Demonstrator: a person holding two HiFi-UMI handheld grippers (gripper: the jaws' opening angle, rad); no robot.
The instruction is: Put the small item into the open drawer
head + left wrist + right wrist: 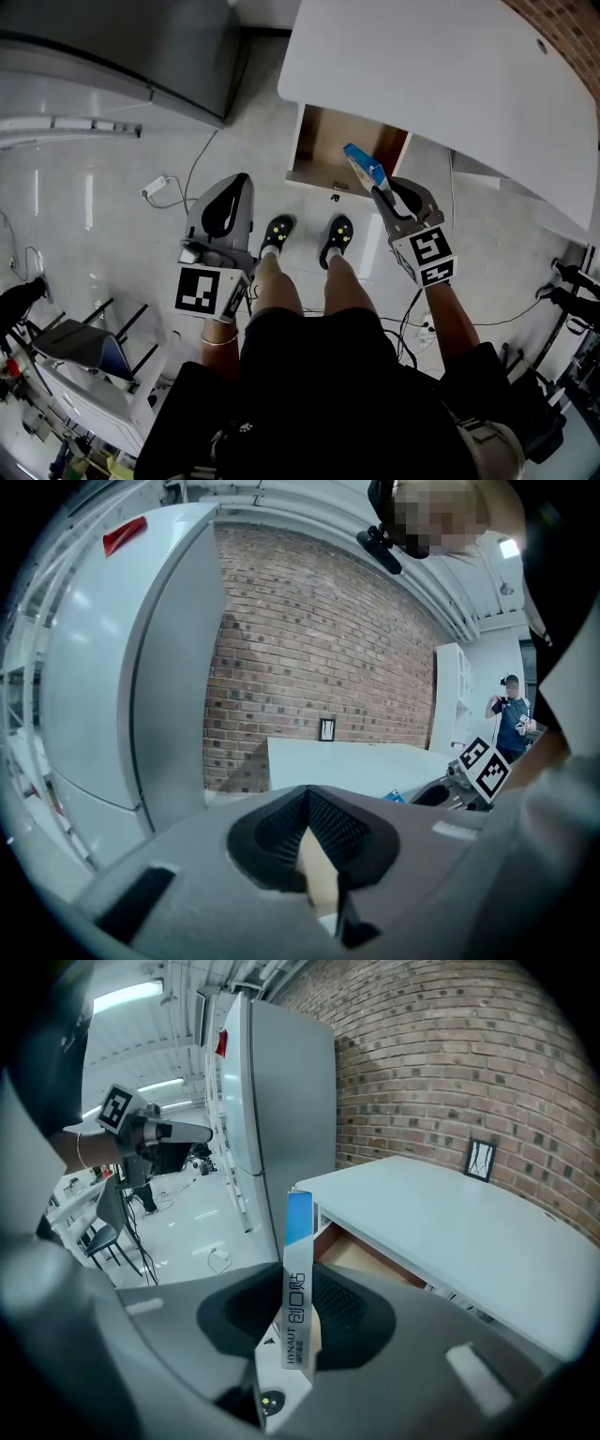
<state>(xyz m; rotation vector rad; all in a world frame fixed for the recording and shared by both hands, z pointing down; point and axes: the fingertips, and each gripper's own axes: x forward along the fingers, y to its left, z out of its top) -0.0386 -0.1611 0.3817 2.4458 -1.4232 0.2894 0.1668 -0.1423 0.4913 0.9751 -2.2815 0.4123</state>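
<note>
- The narrow blue-and-white box (297, 1269) stands upright between the pads of the right gripper (380, 192), which pinches it by its flat sides. The box's lower end is sunk between the jaws and hidden, and only part of the print on its edge can be read.
- In the head view the box's blue end lies over the front right corner of the open drawer (323, 141). The box is held in the air and does not rest on the drawer's floor.
- The rear of the drawer is cut off under the edge of the white table (441, 66). In the right gripper view the box covers part of the drawer's front edge.
- The left gripper (242, 183) has its jaw tips pressed together with nothing between them. It hangs beside the person's left leg, well apart from the drawer.
- In the left gripper view, a second person (511, 719) at the right edge is too small to make out.
- The refrigerator (281, 1101) is cut off at the top in every view.
- Counted: two grippers, one box, one open drawer, one table, one refrigerator, two black shoes (277, 232), and one small frame (480, 1157) on the brick wall.
</note>
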